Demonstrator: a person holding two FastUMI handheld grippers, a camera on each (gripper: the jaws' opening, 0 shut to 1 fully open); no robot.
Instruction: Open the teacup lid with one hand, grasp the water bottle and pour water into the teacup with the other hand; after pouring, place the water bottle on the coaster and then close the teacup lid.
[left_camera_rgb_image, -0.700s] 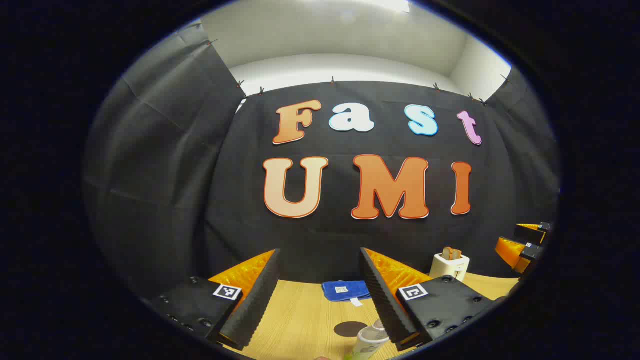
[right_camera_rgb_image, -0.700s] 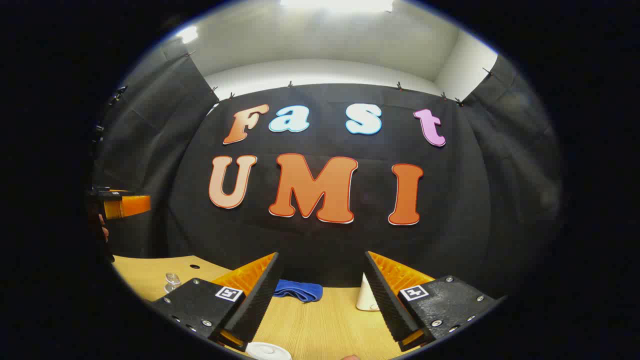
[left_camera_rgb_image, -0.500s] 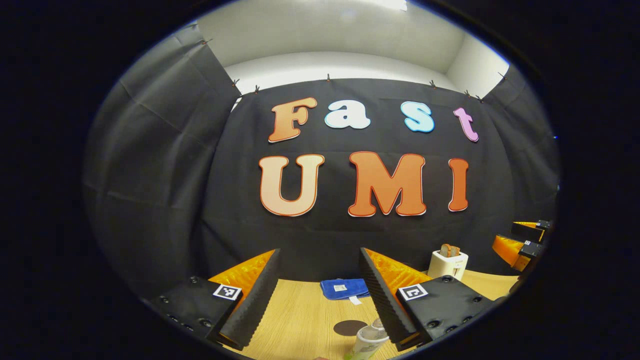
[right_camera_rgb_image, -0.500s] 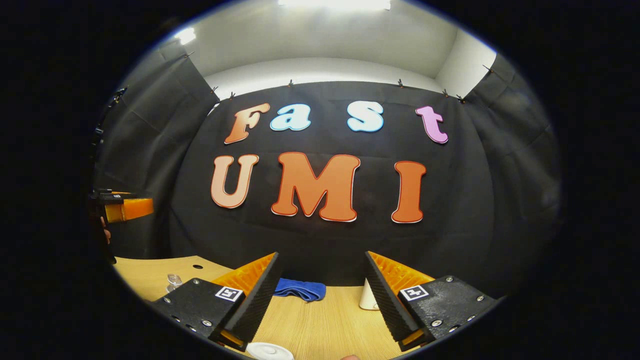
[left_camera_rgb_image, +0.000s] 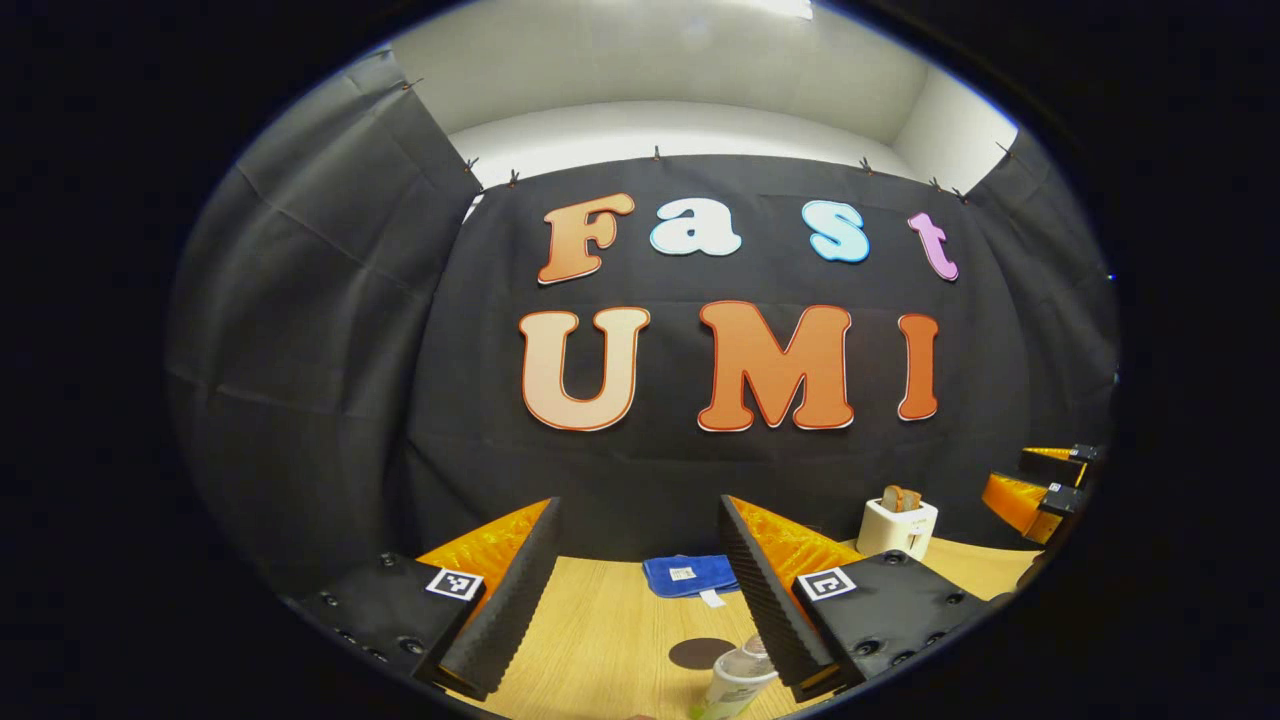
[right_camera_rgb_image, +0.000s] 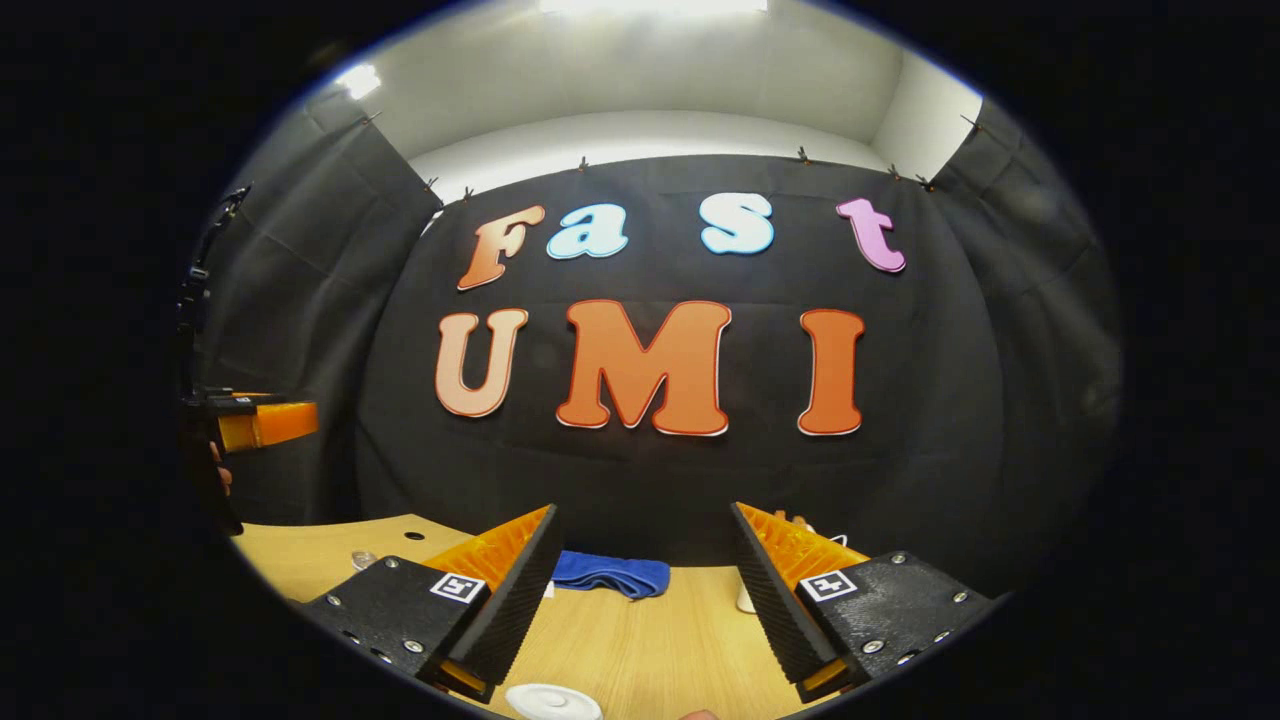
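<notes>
In the left gripper view my left gripper (left_camera_rgb_image: 637, 500) is open and holds nothing. The clear water bottle (left_camera_rgb_image: 735, 682) with a pale label stands just below its right finger, partly hidden by it. The dark round coaster (left_camera_rgb_image: 699, 652) lies on the wooden table (left_camera_rgb_image: 600, 640) just beyond the bottle. In the right gripper view my right gripper (right_camera_rgb_image: 644, 507) is also open and bare. The white round teacup lid (right_camera_rgb_image: 552, 702) shows at the bottom edge, below and between the fingers; the cup under it is hidden.
A folded blue cloth (left_camera_rgb_image: 690, 575) lies at the table's back by the wall. A white toaster (left_camera_rgb_image: 898, 525) with bread stands to the right. The right gripper (left_camera_rgb_image: 1045, 488) shows at the far right, the left gripper (right_camera_rgb_image: 258, 420) with a hand at the far left.
The right gripper has swung slightly left, so the toaster slid further behind its right finger. The left gripper has barely moved. Both stay open.
</notes>
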